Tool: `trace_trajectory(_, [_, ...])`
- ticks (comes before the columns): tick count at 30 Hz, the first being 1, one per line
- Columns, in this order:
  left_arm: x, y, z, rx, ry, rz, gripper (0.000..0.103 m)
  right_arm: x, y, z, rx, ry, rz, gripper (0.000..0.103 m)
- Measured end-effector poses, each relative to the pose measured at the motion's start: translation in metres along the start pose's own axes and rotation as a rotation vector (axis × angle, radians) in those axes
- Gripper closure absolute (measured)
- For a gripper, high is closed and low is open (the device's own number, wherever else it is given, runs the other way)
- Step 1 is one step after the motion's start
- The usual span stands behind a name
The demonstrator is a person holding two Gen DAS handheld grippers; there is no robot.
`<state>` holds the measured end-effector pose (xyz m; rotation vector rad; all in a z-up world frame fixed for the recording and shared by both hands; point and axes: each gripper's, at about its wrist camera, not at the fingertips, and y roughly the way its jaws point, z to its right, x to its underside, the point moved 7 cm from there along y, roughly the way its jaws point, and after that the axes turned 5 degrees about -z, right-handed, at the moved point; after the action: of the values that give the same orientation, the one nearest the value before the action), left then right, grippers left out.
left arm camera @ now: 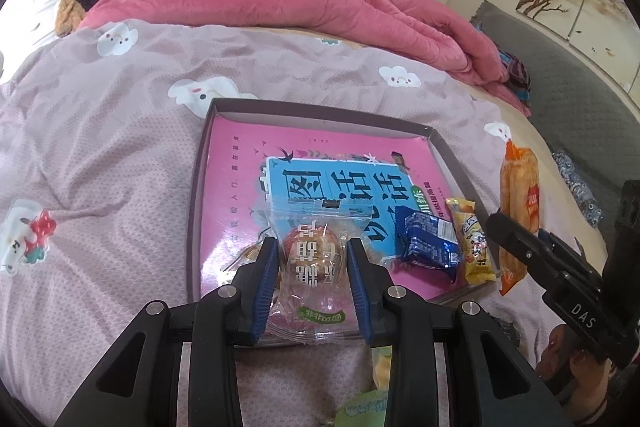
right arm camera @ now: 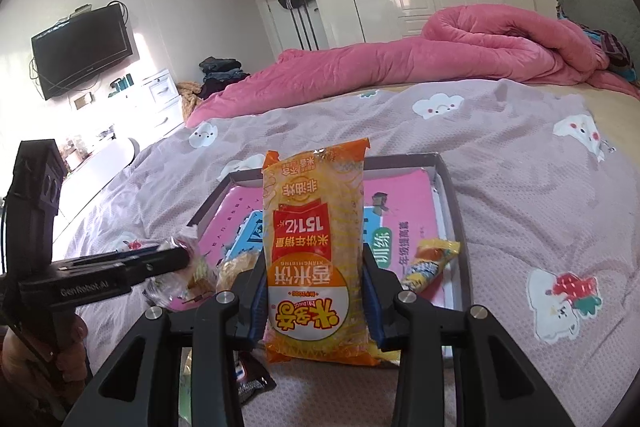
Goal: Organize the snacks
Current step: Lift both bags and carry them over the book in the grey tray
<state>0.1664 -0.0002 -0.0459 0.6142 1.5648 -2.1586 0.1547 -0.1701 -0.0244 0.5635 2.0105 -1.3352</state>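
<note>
My left gripper (left arm camera: 313,247) is shut on a clear-wrapped round pastry (left arm camera: 314,261) and holds it over the near edge of a shallow grey tray (left arm camera: 195,195) lined with a pink book. A blue packet (left arm camera: 428,245) and a yellow stick snack (left arm camera: 472,247) lie in the tray's right part. My right gripper (right arm camera: 314,265) is shut on a tall orange rice-cracker bag (right arm camera: 316,251), held upright above the tray's near edge (right arm camera: 450,187). The bag also shows in the left wrist view (left arm camera: 518,211), with the right gripper below it.
The tray rests on a bed with a mauve cloud-print sheet (left arm camera: 100,147). A rumpled pink quilt (left arm camera: 280,3) lies behind. A dark snack packet (right arm camera: 250,377) and a green-yellow packet (left arm camera: 370,401) lie on the sheet near me. Wardrobes stand at the back.
</note>
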Motion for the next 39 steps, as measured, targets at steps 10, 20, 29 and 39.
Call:
trace_trajectory(10, [0.000, 0.015, 0.004, -0.012, 0.024, -0.018, 0.068, -0.004, 0.023, -0.012, -0.033, -0.018, -0.038, 0.063])
trace_trajectory(20, [0.000, 0.021, 0.008, -0.022, 0.045, -0.016, 0.068, 0.004, 0.050, -0.022, -0.050, -0.028, -0.111, 0.063])
trace_trajectory(29, [0.000, 0.022, 0.007, -0.015, 0.041, -0.016, 0.068, 0.008, 0.065, -0.024, -0.045, -0.038, -0.144, 0.064])
trace_trajectory(39, [-0.001, 0.022, 0.007, -0.012, 0.036, -0.015, 0.068, 0.012, 0.073, -0.026, -0.047, -0.042, -0.166, 0.063])
